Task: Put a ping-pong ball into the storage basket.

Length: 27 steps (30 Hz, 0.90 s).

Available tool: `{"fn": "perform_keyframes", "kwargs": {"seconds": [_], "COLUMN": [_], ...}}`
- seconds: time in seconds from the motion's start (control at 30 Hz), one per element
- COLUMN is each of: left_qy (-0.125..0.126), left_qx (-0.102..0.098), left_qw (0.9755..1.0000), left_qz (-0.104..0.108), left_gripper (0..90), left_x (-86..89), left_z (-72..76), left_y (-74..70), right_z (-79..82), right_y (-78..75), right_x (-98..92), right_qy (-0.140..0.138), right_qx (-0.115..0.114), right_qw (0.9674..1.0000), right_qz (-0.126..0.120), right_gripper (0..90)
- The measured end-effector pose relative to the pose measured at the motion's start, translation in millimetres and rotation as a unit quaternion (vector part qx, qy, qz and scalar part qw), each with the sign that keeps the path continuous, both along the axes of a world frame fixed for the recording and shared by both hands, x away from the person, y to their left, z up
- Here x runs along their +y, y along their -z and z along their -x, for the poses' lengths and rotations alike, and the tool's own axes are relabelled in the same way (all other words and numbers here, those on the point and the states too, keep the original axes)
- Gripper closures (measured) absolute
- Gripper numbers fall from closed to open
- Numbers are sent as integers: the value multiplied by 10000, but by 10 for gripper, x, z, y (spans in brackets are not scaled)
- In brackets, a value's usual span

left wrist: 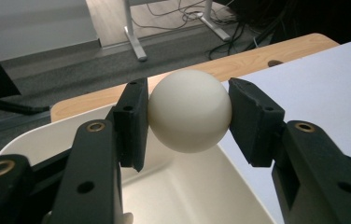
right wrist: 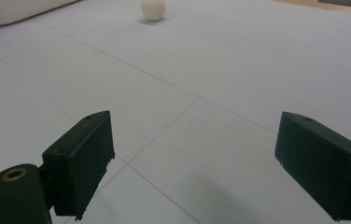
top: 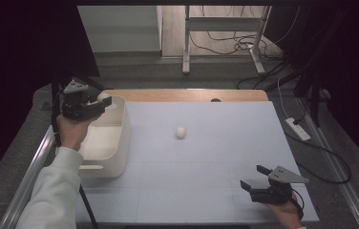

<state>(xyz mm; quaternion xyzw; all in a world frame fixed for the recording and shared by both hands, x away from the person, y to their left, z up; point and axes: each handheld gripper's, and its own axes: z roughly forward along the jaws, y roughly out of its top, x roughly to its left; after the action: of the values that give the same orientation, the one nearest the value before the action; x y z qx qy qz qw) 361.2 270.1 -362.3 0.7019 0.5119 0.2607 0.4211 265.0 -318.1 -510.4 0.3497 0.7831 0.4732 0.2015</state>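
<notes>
Cream-white and smooth, a small round ball (left wrist: 190,111) is pinched between the two black jaws of the left gripper (left wrist: 190,114), one pad pressing each side of it. From the high view this left gripper (top: 102,101) sits in the upper left of the frame, held in a hand with a white sleeve, and the held ball (top: 104,97) hangs over the far edge of an open white plastic bin (top: 120,143). The left gripper view shows the bin's pale interior (left wrist: 183,191) directly below the ball, with the ball above the rim and not touching it.

A second cream-white ball (top: 181,132) rests alone on the pale grey table mat (top: 206,191), near the middle of the high view and well apart from both grippers.

The right gripper (top: 255,177) lies at the lower right, resting low over the mat. Its black jaws are spread wide with nothing between them, and its own view shows the second ball (right wrist: 153,9) far off at the top edge.
</notes>
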Motion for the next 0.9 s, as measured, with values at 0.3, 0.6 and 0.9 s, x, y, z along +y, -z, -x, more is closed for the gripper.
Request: {"fn": "perform_keyframes", "kwargs": {"seconds": [0.3, 0.6, 0.9], "left_qy": [-229, -295, -340], "left_qx": [124, 239, 468], "left_qw": [9996, 9993, 9983], "left_qz": [85, 59, 10], "left_gripper": [508, 508, 508], "left_x": [162, 215, 224], "left_z": [-37, -66, -140], "left_y": [61, 97, 194], "right_z": [0, -2, -2], "right_y": [0, 2, 3], "right_x": [2, 7, 6], "right_qy": [3, -6, -12], "right_qx": [2, 3, 5], "right_qw": [10000, 10000, 10000], "right_qz": [15, 24, 23], "right_gripper": [117, 117, 117]}}
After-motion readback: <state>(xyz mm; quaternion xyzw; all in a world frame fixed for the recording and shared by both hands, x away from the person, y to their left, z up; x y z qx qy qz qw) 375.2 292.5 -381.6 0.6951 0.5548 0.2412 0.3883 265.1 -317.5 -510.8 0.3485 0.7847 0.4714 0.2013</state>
